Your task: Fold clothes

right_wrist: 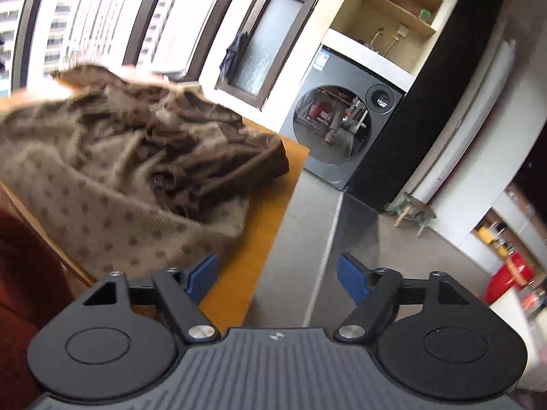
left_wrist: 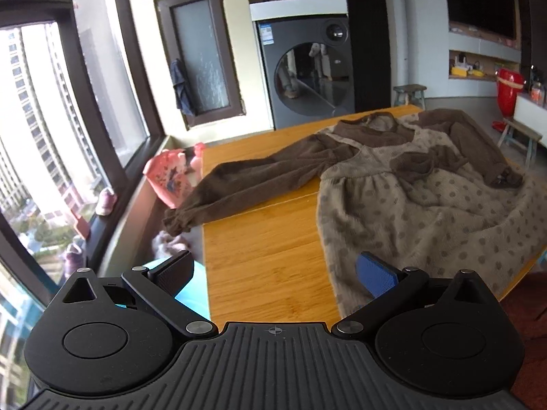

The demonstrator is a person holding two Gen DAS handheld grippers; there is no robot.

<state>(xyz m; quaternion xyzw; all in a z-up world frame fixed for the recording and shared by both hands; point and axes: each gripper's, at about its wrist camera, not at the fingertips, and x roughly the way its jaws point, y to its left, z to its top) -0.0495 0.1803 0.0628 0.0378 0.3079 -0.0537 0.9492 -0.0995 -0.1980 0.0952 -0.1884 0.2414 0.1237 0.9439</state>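
A child's dress [left_wrist: 403,184], brown in the bodice and sleeves with a beige dotted skirt, lies spread on a wooden tabletop [left_wrist: 266,256] beside a tall window, a grey washing machine [left_wrist: 307,75] standing behind it at 12 o'clock. In the left wrist view one sleeve [left_wrist: 246,188] trails out toward 10 o'clock, its cuff drooping over the tabletop's edge; the other sleeve [left_wrist: 475,150] lies folded in across the skirt at 2 o'clock. The left gripper [left_wrist: 273,273] hovers above the near edge, jaws spread wide and holding nothing, its blue pad just over the skirt hem. The right gripper [right_wrist: 277,273] hangs off the tabletop's corner over the floor, jaws likewise spread and empty, with the dress at its 10 o'clock, blurred in that view.

The fabric looks like a soft, fuzzy knit: light, limp and likely to sag and drag instead of holding a crease, though its nap should give the pads good purchase. The outstretched sleeve appears the natural first hold, pinched near the cuff and carried across the bodice. The skirt hem corners seem the better points for the later fold, taken one in each gripper to keep the cloth from bunching.
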